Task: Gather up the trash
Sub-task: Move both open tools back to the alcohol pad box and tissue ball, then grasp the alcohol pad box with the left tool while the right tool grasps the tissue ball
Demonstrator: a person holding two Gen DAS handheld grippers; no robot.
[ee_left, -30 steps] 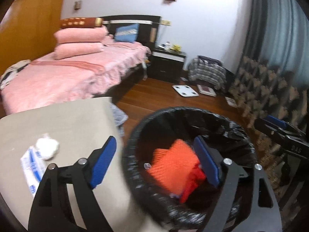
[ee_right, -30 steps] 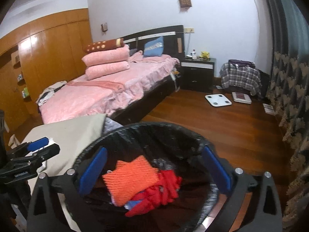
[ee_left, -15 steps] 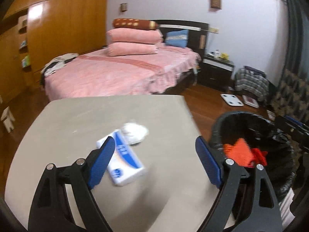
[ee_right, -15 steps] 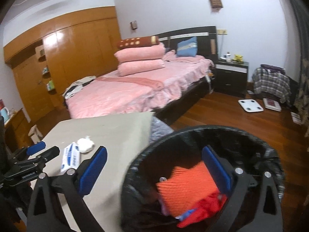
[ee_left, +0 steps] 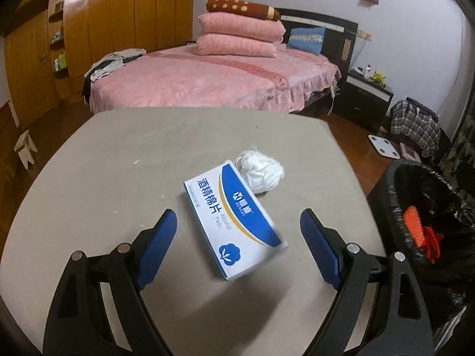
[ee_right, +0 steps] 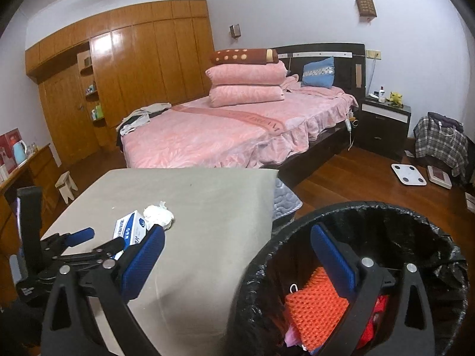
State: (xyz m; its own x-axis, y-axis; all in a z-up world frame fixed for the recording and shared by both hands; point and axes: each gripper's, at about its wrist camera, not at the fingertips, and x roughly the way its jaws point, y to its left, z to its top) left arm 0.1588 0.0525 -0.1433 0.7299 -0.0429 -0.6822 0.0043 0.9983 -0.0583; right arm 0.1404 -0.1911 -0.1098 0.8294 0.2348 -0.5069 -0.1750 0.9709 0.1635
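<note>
In the left wrist view, the left gripper (ee_left: 239,228) is spread wide and grasps nothing; the alcohol pad box (ee_left: 234,218) lies flat on the grey table (ee_left: 118,163) between its blue pads, with a white crumpled tissue (ee_left: 261,170) touching its far end

In the right wrist view, the right gripper (ee_right: 237,252) is released too, its right finger over the black trash bin (ee_right: 415,225), where an orange cloth (ee_right: 314,305) lies

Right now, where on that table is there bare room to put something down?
Most of the table is bare: the far strip toward the bed and the whole left side. It is crowded only mid-table, where the box touches the wad.
</note>
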